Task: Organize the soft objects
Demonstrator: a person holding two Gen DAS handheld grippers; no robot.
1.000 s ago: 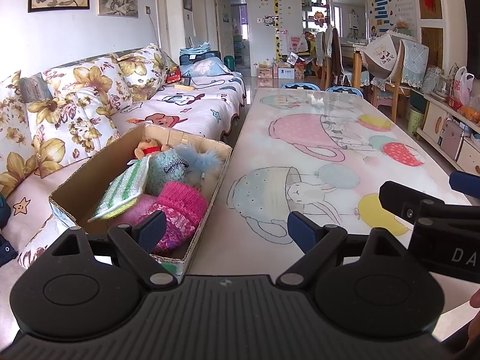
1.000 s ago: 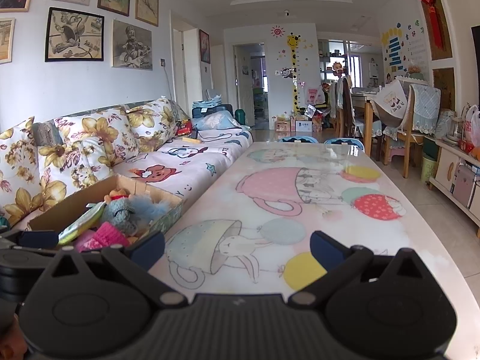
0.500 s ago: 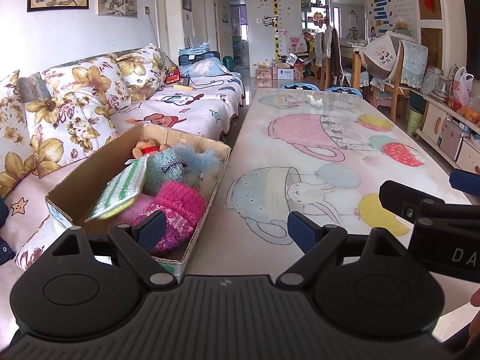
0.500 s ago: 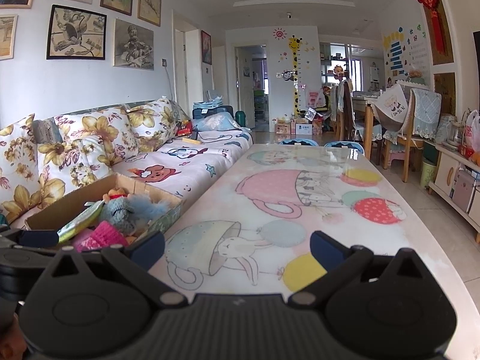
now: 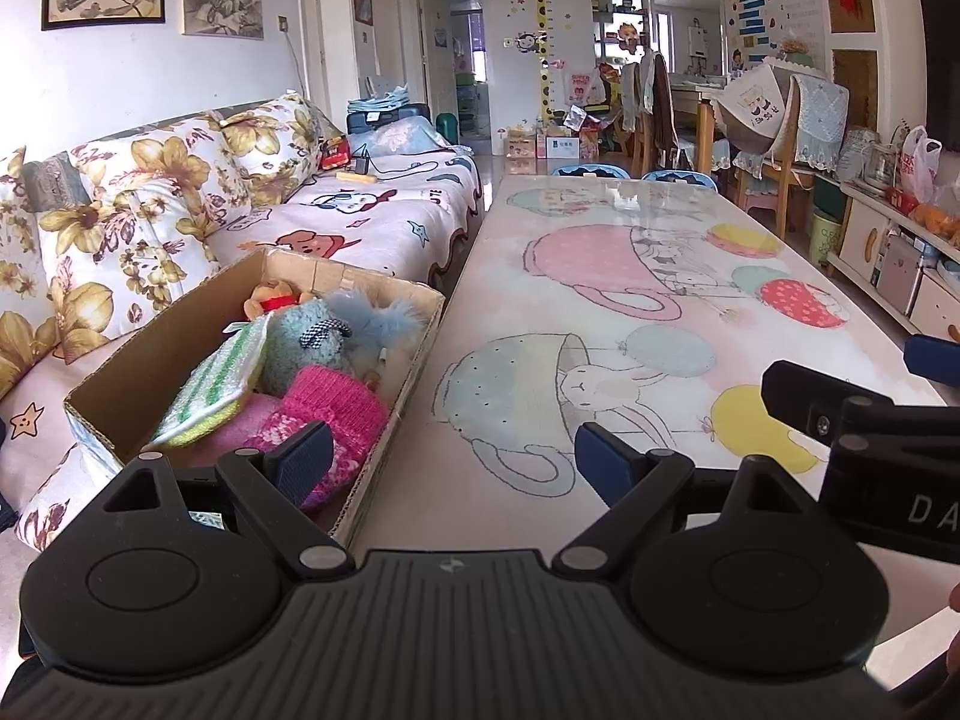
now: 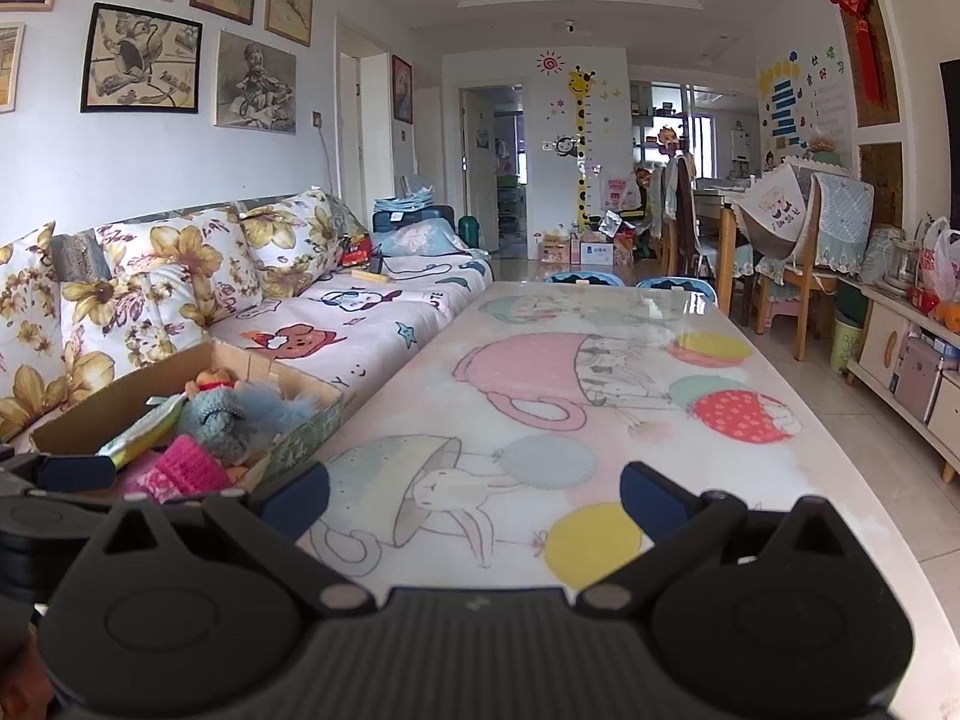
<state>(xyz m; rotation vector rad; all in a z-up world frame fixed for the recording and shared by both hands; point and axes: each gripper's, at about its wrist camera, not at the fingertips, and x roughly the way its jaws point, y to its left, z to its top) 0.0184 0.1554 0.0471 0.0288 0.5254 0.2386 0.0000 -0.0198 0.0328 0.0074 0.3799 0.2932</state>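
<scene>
So the soft stuff is all sitting in the cardboard box point(image 5: 114, 384), which is parked on the sofa point(image 5: 360, 222) right up against the left edge of the bench point(image 5: 600, 324). Going left to right inside the box: a green-and-white striped cloth thing point(image 5: 213, 381) leaning up on edge, a teal-blue plush point(image 5: 306, 345) with a fluffy light-blue bit behind it, a small orange-and-red plush point(image 5: 273, 297) tucked at the far end, and a hot-pink knit piece point(image 5: 327, 414) at the near end. All of it looks light and squishy, nothing slippery or breakable, so I'd guess you just pinch a fat fold. The pink knit's bulgy top looks like the easiest bite since it sits highest and nearest; the striped cloth is thin and floppy, so grab its upper edge or it'll probably just sag. The left gripper point(image 5: 453, 462) hangs over the box's near right corner, jaws wide apart, holding nothing. The right gripper point(image 6: 474, 489) is further right over the bench's bunny print, jaws also spread wide and empty. The bench top itself shows nothing but its cartoon print.
</scene>
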